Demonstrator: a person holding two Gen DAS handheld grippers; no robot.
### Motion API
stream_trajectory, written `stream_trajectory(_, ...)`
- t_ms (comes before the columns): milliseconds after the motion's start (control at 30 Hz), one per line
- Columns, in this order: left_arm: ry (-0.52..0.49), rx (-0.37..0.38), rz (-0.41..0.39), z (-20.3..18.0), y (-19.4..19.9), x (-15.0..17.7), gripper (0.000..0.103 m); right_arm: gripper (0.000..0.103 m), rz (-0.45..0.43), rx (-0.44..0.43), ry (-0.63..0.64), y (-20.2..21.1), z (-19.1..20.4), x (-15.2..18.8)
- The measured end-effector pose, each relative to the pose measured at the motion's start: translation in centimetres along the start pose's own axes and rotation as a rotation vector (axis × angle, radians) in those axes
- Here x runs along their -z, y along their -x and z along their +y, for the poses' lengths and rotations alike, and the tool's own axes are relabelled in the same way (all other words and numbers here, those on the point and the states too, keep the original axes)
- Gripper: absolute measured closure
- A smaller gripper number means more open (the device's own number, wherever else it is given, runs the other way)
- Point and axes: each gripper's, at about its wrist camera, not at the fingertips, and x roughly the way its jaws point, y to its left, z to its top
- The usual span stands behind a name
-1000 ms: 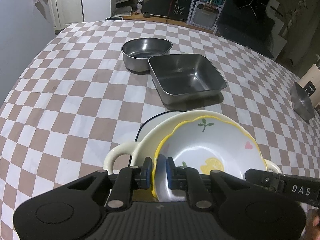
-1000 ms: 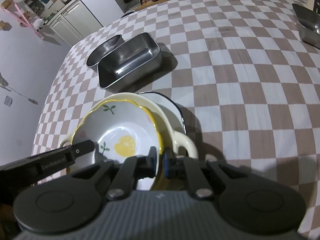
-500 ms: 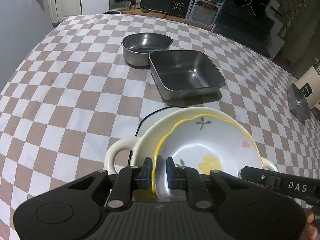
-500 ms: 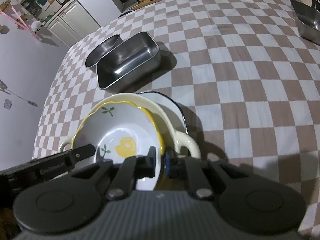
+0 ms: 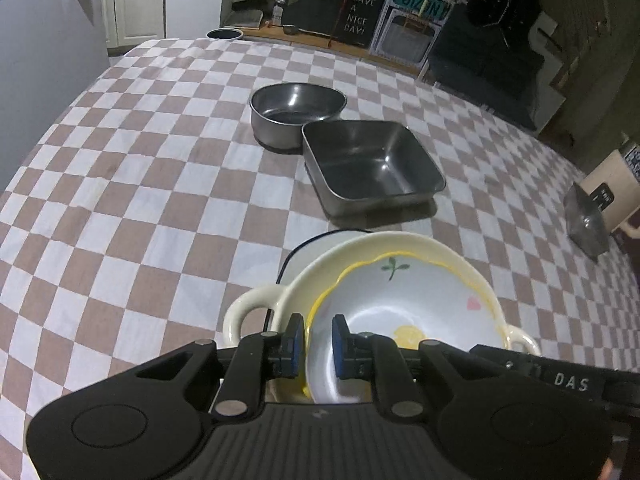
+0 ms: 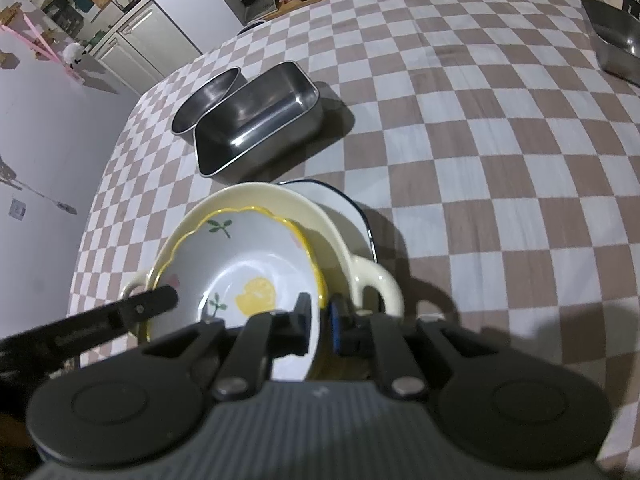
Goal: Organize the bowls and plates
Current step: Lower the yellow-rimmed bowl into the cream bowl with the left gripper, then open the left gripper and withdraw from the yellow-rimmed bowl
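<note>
A white bowl with a yellow scalloped rim and lemon print (image 5: 404,312) (image 6: 244,264) sits inside a cream two-handled dish (image 5: 256,308) (image 6: 372,276), which rests on a white plate with a dark blue rim (image 5: 316,244) (image 6: 344,212). My left gripper (image 5: 318,342) is shut on the lemon bowl's near-left rim. My right gripper (image 6: 322,320) is shut on the same bowl's near-right rim. Each gripper's finger shows in the other's view.
A round steel bowl (image 5: 296,114) (image 6: 208,98) and a square steel pan (image 5: 372,164) (image 6: 260,116) stand side by side beyond the stack on the checkered tablecloth (image 5: 140,200). Another steel container (image 5: 586,216) (image 6: 616,36) sits at the far right edge.
Both grippers have stayed shut on the lemon bowl. The bowl has sunk lower into the cream dish and both cameras now sit closer to the stack.
</note>
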Motion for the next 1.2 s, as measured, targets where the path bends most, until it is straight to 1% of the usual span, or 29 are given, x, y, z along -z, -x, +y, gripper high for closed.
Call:
stream_trajectory(267, -0.010, -0.001, 0.015, 0.0, -0.1, 0.1, 0.088, 0.089, 0.010, -0.005, -0.013, 0.1, -0.1, 0.0)
stream_trajectory(400, -0.014, 0.001, 0.014, 0.0, -0.1, 0.1, 0.087, 0.083, 0.013, -0.013, 0.006, 0.3, 0.0, 0.0)
stream_trajectory(567, -0.026, -0.003, 0.009, -0.1, 0.2, 0.2, 0.087, 0.082, 0.014, -0.013, 0.019, 0.7, 0.1, 0.1)
stream_trajectory(700, -0.024, 0.006, 0.008, 0.0, 0.5, 0.3, 0.087, 0.070, -0.003, -0.028, 0.040, 1.3, 0.1, 0.1)
stream_trajectory(767, -0.026, 0.007, 0.007, -0.1, 0.6, 0.3, 0.086, 0.064, -0.039, -0.040, 0.058, 2.3, 0.3, 0.2)
stream_trajectory(833, -0.032, 0.005, 0.006, -0.1, 0.7, 0.4, 0.086, 0.055, -0.072, -0.069, 0.084, 3.3, 0.6, 0.3)
stream_trajectory(933, -0.035, 0.003, 0.006, -0.2, 0.9, 0.4, 0.086, 0.052, -0.090, -0.102, 0.104, 4.1, 0.7, 0.5)
stream_trajectory(1100, -0.024, 0.012, -0.007, -0.1, 1.3, 0.4, 0.086, 0.052, -0.086, -0.096, 0.120, 4.5, 0.4, 0.6)
stream_trajectory(1167, -0.006, 0.029, -0.031, -0.1, 2.0, 0.3, 0.086, 0.049, -0.104, -0.096, 0.139, 5.1, 0.4, 0.6)
stream_trajectory(1200, 0.004, 0.036, -0.045, -0.1, 2.4, 0.2, 0.081, 0.043, -0.118, -0.099, 0.154, 5.5, 0.4, 0.5)
